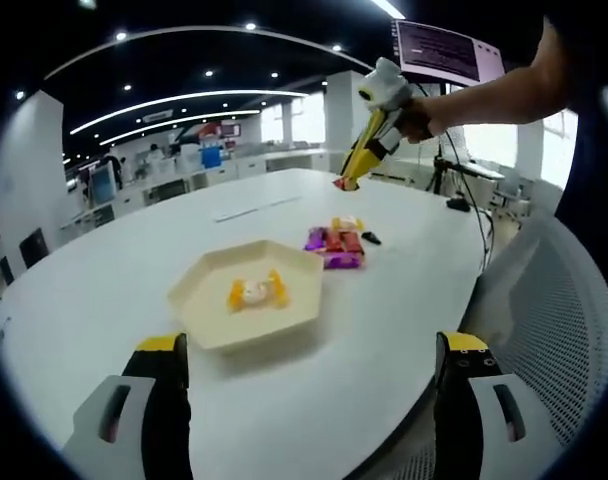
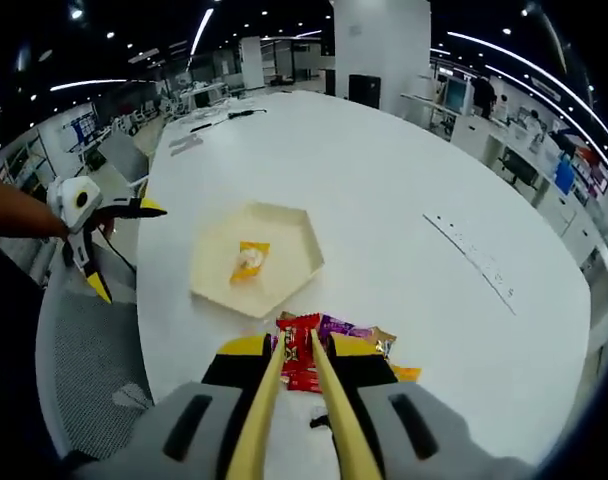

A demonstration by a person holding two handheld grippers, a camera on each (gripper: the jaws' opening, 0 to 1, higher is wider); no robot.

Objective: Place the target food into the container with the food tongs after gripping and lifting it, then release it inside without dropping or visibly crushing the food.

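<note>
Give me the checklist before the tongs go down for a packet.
1. Tongs clamped in right gripper: ok.
2. Tongs empty: ok.
3. Tongs aimed at red packet: ok.
4. Packet gripped: not ok; in the left gripper view the tongs hang well above the table.
5. Room in tray: ok, one snack inside.
6. Left gripper off the tray: ok, open and empty.

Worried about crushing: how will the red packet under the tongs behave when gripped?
The red packet looks like a thin crinkly wrapper, so probably light and slippery. It lies flat among other packets, so the tongs may nudge those.
</note>
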